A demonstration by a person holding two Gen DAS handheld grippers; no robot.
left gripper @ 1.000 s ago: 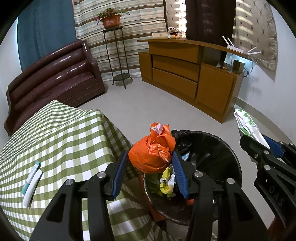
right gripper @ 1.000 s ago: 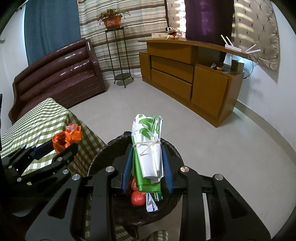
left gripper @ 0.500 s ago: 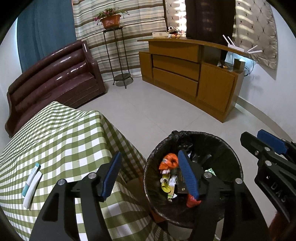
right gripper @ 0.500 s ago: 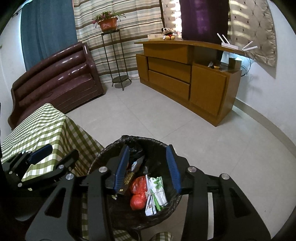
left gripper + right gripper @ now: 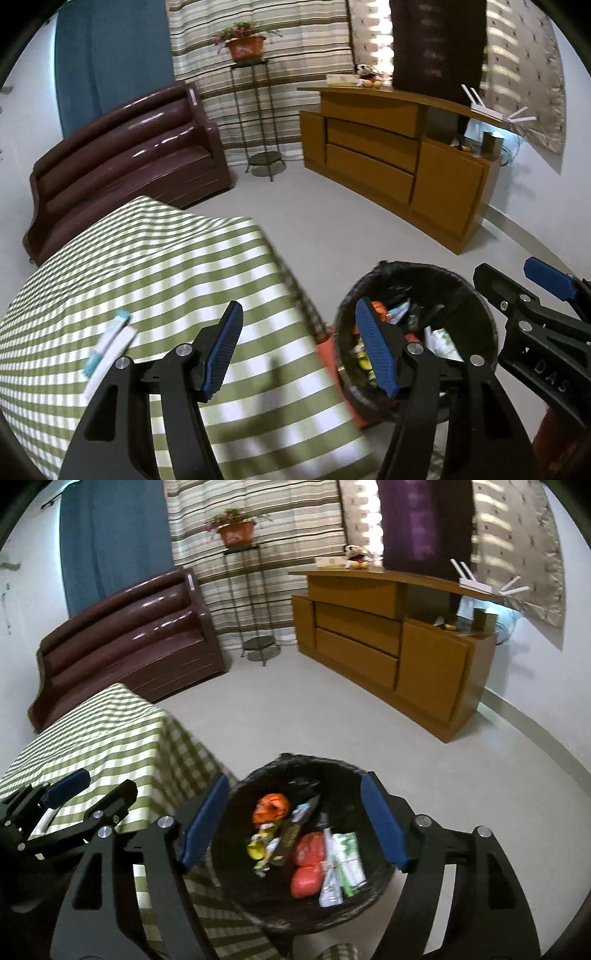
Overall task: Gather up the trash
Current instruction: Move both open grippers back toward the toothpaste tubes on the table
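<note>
Left claw (image 5: 299, 347), hanging released and empty, is sitting nearer than the right claw (image 5: 291, 821) to the tube (image 5: 107, 341) lying lengthwise up-left on the checked table (image 5: 166, 266).

A lived-in home sitting room.

A glossy dark brown sofa (image 5: 125, 162) stands against the wall, with a blue curtain (image 5: 110, 59) and striped drapes (image 5: 295, 37) hanging behind it. A potted plant (image 5: 245, 44) sits on a thin metal stand (image 5: 258, 122) in the corner. Along the right wall runs a long wooden sideboard (image 5: 388, 162) with drawers and doors; a white router (image 5: 487, 110) with antennas and a small soft toy (image 5: 365, 70) rest on top. The floor is pale tile (image 5: 332, 229). Nearer the cameras, a table under a green-and-white checked cloth (image 5: 147, 277) stands beside a round bin lined with a black bag (image 5: 306, 834), holding household wrappers and packets.
</note>
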